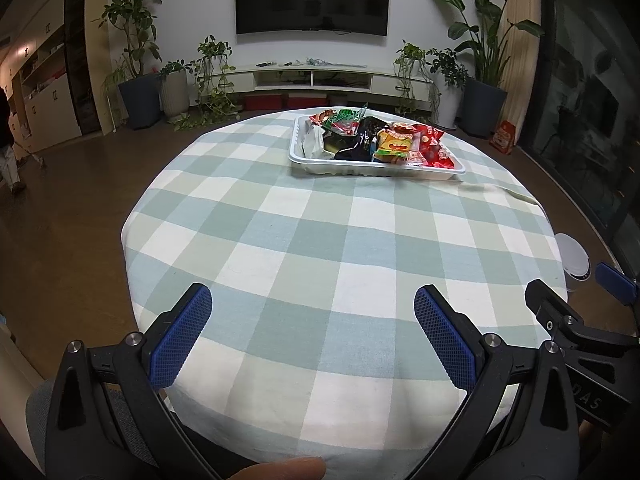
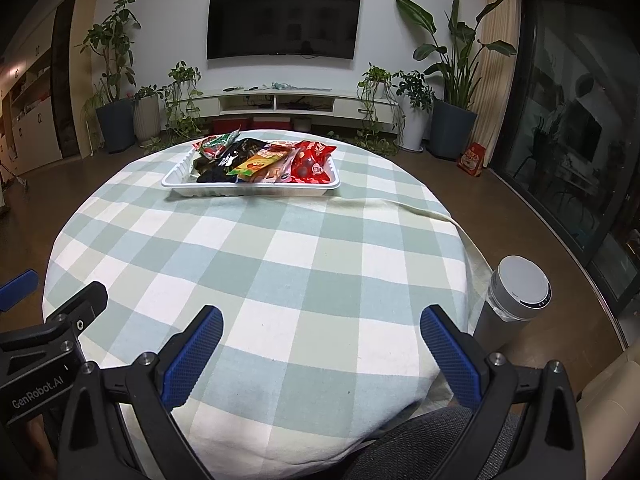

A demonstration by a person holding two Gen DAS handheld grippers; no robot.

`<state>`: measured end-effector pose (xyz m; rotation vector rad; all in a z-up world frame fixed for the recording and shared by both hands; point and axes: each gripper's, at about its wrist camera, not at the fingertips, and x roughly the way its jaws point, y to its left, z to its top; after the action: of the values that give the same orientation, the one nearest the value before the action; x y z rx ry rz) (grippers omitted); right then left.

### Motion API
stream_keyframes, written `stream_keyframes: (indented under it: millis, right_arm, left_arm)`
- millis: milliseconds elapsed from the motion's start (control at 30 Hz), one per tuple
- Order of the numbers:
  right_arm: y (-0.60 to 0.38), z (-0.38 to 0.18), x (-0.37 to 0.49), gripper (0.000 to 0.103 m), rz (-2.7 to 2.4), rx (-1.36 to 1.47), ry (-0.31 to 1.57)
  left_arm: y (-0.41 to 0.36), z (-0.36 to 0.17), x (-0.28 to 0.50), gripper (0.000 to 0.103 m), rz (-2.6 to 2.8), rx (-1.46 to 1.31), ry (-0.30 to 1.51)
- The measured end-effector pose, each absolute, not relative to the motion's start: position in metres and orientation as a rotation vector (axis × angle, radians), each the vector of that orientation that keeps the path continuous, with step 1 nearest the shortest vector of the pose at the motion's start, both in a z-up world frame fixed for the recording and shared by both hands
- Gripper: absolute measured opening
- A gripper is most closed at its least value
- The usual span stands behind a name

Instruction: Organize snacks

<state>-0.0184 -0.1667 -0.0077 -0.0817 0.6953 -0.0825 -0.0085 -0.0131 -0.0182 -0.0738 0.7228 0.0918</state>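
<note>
Hovering released and empty at the table's (image 1: 280, 240) near edge, left gripper (image 1: 312, 340) and right gripper (image 2: 320, 352) face the snack-filled tray (image 1: 376, 168) by the far edge; sorting looks finished or unstarted, next a forward reach.

The cloth (image 1: 304, 240) has green, blue and white squares. The tray (image 1: 320, 166) is white. One bag (image 1: 434, 146) is red. The pads (image 2: 192, 360) are blue.

From my right claw's camera I read "GenRobot.AI" on my left claw (image 2: 48, 376); from the left camera, what looks like "DAS" on my right claw (image 1: 588, 400).
</note>
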Motion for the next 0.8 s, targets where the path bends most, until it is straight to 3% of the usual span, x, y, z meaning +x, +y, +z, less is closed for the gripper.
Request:
stream_keyframes:
  millis: [800]
  right_arm:
    - [-0.1674,-0.0160,-0.0173,0.101,-0.078,-0.085,0.723]
  left_arm:
    - [-0.0116,-0.0186,-0.0083,0.103,0.092,-0.075,0.720]
